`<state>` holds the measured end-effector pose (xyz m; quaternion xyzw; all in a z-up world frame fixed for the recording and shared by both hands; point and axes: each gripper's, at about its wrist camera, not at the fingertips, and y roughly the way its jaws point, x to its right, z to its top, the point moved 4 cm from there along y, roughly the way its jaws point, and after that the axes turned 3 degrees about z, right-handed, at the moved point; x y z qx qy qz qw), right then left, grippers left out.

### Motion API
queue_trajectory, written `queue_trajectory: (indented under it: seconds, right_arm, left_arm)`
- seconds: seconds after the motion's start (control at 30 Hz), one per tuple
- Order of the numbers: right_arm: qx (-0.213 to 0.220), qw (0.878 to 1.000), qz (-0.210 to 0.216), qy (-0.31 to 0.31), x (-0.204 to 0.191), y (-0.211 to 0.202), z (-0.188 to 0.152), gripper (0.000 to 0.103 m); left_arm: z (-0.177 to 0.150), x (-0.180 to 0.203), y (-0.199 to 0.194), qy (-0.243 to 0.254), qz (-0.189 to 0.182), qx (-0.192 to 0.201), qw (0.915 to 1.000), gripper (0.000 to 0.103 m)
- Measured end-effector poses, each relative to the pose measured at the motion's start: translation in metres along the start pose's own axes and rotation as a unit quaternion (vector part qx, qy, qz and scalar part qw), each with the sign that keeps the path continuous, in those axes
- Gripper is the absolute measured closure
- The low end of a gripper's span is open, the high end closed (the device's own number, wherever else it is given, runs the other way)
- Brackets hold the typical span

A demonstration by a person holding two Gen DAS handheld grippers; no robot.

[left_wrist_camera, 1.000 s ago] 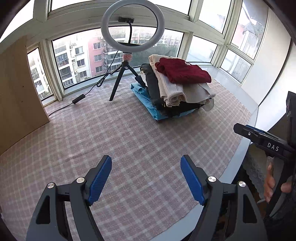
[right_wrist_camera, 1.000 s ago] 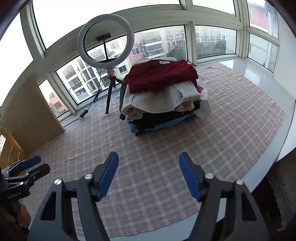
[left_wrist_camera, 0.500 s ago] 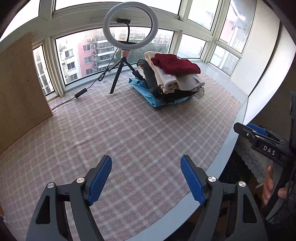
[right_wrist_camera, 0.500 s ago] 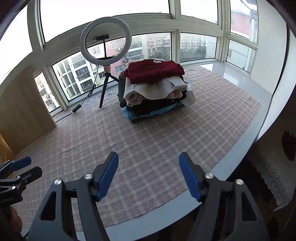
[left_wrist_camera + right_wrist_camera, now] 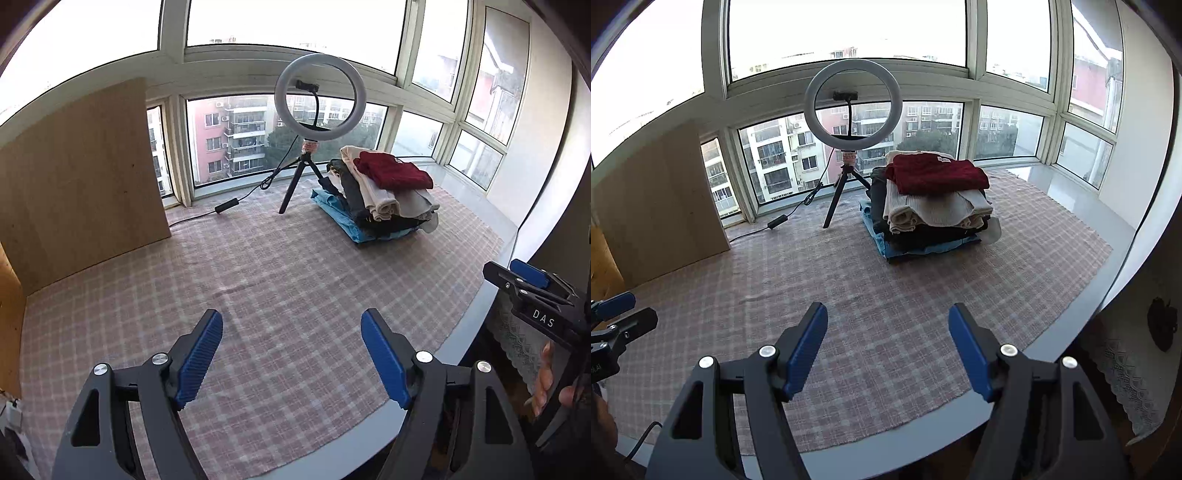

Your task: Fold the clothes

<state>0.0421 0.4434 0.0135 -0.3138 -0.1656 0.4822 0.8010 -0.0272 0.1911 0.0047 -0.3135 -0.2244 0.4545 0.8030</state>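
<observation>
A stack of folded clothes (image 5: 384, 195) (image 5: 932, 206) sits at the far right of the checked tablecloth (image 5: 258, 288) (image 5: 886, 295), a dark red sweater (image 5: 936, 173) on top, cream knits under it, blue fabric at the bottom. My left gripper (image 5: 291, 325) hangs open over the cloth's near part, nothing between its blue pads. My right gripper (image 5: 888, 317) is open too and holds nothing, well short of the stack. Each gripper shows at the edge of the other's view: right gripper (image 5: 532, 288), left gripper (image 5: 617, 314).
A ring light on a small tripod (image 5: 317, 110) (image 5: 853, 107) stands just left of the stack, its cable (image 5: 225, 206) trailing left. A wooden board (image 5: 77, 177) (image 5: 657, 206) rises at the left. The table's rounded front edge (image 5: 469, 325) runs near my grippers. Windows line the back.
Both grippers have drawn back from the stack and risen a little, so the stack looks smaller and the table's front edge shows more. Their jaws stayed open.
</observation>
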Motion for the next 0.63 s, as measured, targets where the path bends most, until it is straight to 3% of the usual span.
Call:
queue_trajectory:
  seconds: [0.63]
  right_arm:
    - [0.005, 0.999, 0.016, -0.028, -0.034, -0.023, -0.013, 0.035]
  left_arm:
    - [-0.024, -0.028, -0.030, -0.029, 0.017, 0.016, 0.9993, 0.027]
